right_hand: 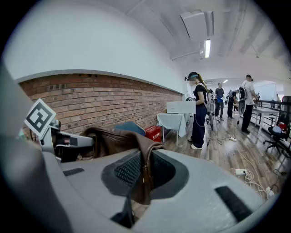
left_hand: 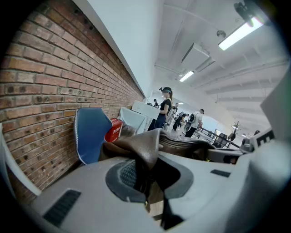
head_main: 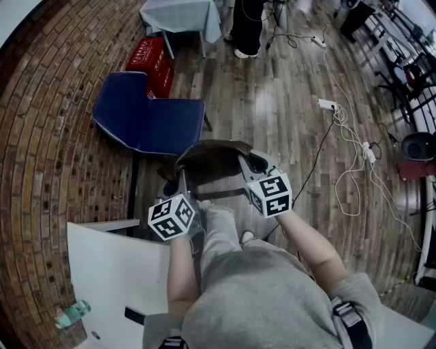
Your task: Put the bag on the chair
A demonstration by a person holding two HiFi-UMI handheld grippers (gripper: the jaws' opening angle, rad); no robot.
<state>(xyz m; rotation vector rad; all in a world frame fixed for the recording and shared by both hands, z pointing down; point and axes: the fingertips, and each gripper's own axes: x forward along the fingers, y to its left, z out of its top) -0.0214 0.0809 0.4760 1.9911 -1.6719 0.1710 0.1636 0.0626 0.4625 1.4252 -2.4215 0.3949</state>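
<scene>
A brown leather bag (head_main: 212,158) hangs in the air between my two grippers, just in front of the blue chair (head_main: 146,117) by the brick wall. My left gripper (head_main: 182,183) is shut on the bag's left edge; in the left gripper view the brown leather (left_hand: 143,150) is pinched between the pads, with the blue chair (left_hand: 91,132) ahead at left. My right gripper (head_main: 246,168) is shut on the bag's right edge, and the right gripper view shows a fold of the bag (right_hand: 144,170) clamped between its jaws, the blue chair (right_hand: 129,128) beyond.
A red crate (head_main: 152,63) stands behind the chair, beside a table with a pale cloth (head_main: 182,15). A white table (head_main: 112,272) with a green bottle (head_main: 71,314) is at my lower left. Cables and power strips (head_main: 328,105) trail over the wooden floor at right. People stand farther back (right_hand: 199,109).
</scene>
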